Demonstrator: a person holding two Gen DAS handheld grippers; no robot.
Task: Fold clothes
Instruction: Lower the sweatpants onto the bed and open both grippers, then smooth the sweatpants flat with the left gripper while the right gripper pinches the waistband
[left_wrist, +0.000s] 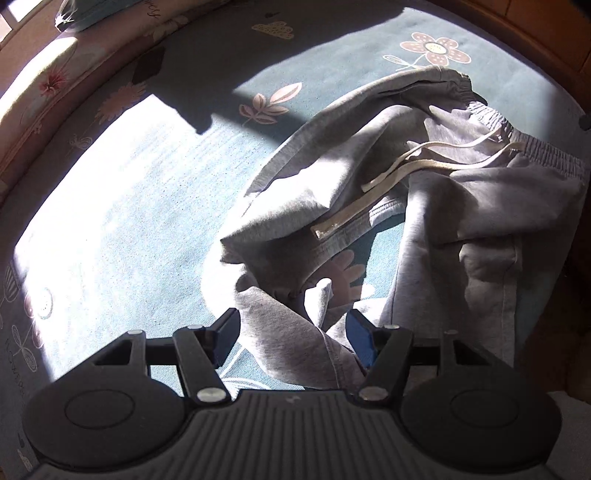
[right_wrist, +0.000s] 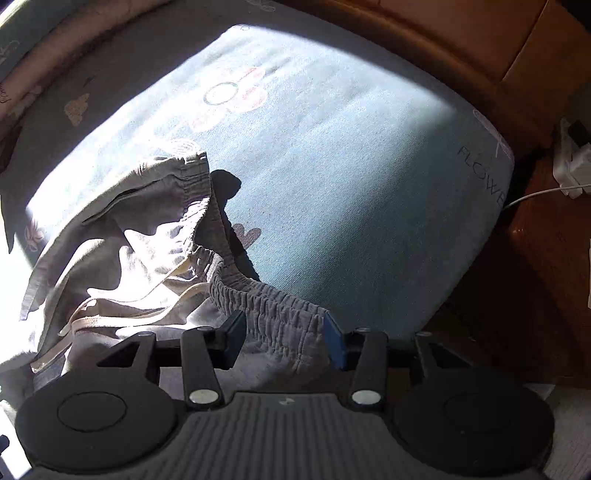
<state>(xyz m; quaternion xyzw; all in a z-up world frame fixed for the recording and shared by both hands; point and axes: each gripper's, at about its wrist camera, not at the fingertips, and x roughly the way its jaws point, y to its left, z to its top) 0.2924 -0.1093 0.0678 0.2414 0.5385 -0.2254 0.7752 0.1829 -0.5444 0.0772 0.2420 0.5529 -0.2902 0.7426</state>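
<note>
The left gripper (left_wrist: 293, 338) points steeply down with its jaws spread apart; a fold of the grey sweatpants (left_wrist: 388, 206) lies in the gap between them, and neither pad visibly presses on the cloth. The right gripper (right_wrist: 284, 341) is also spread, hanging over the sweatpants' elastic waistband (right_wrist: 273, 314), which passes between its fingers without being pinched. The sweatpants lie crumpled on the blue floral bedsheet (left_wrist: 122, 206), their cream drawstring (left_wrist: 402, 166) trailing loose across the cloth beyond the left gripper.
</note>
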